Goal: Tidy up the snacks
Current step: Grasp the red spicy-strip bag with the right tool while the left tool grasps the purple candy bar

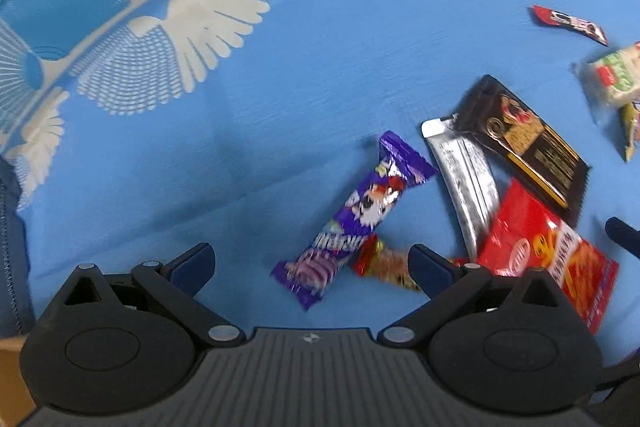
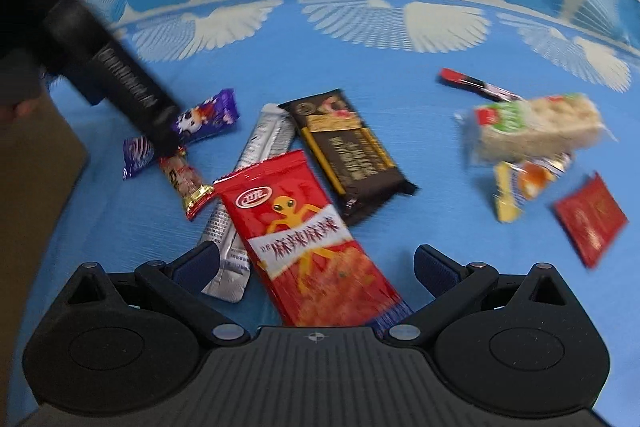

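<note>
Both grippers are held wide open with nothing in them, above a blue surface [image 1: 280, 75] where the snacks are spread. The purple bar [image 1: 352, 223] is seen just ahead of the left gripper [image 1: 310, 263], toward 1 o'clock, its long side running from 7 to 1 o'clock. The red packet [image 2: 316, 247] is seen right between the fingers of the right gripper [image 2: 316, 269], long side toward 11 o'clock, so that hand is judged nearer to it. A silver pouch [image 2: 236, 227] is partly hidden under the packet. The far snacks are blurred. No box for sorting can be clearly made out.
</note>
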